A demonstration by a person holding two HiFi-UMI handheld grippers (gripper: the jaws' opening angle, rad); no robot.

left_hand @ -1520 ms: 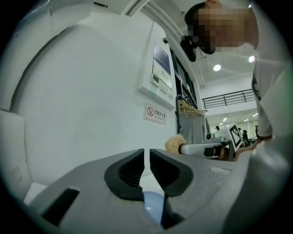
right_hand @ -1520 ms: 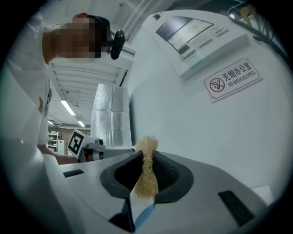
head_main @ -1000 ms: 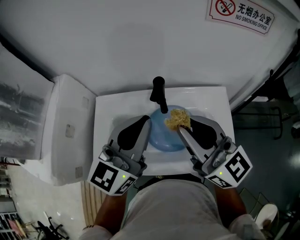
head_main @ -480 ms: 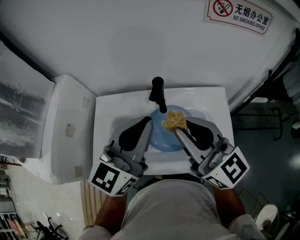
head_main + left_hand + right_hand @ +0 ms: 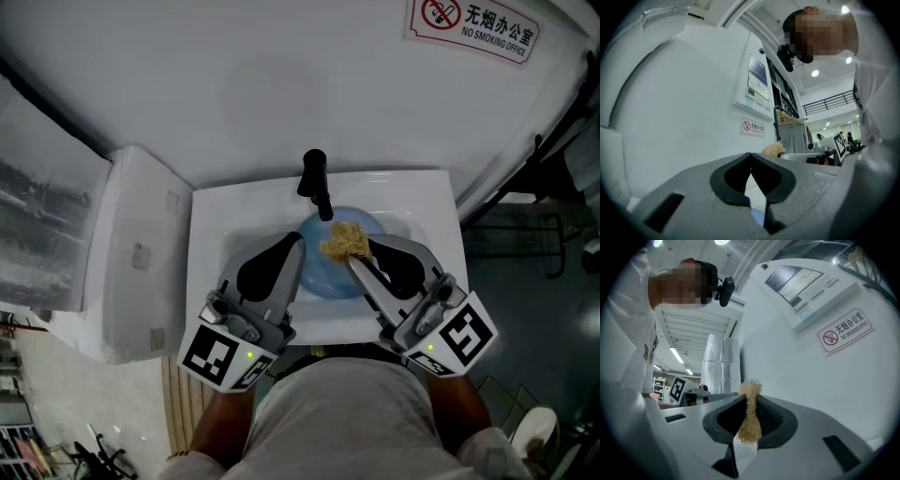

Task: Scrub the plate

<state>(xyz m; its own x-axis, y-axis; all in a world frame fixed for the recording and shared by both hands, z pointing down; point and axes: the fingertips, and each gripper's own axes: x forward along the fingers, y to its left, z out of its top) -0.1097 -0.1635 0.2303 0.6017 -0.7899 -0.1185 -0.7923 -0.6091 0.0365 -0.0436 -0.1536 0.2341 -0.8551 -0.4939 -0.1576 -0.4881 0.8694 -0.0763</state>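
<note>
holding, right gripper [image 5: 749,401]: jaws clamped on a tan fibrous scrubber [image 5: 751,423]; a tuft sticks out past the tips, and more hangs below between the pads.
right gripper, head view [image 5: 354,258]: reaches in from the lower right; the scrubber [image 5: 345,240] sits over the far part of the plate, just in front of the faucet. cannot tell if it presses on the plate.
left gripper [image 5: 750,157]: jaws together at the tips, nothing seen pinched between them; a sliver of white basin and blue plate shows through the gap lower down.
left gripper, head view [image 5: 298,246]: comes in from the lower left, tip at the plate's left rim; cannot tell if it grips the rim.
plate [image 5: 323,277]: light blue, round, lying in the basin between the two grippers.
sink [image 5: 211,225]: white, rectangular, against a white wall.
faucet [image 5: 317,183]: black, at the middle of the sink's back edge, spout over the plate's far rim.
no smoking sign [image 5: 473,23]: on the wall, upper right.
marker cubes: one on each gripper, nearest the person, left [image 5: 223,354] and right [image 5: 459,336].
</note>
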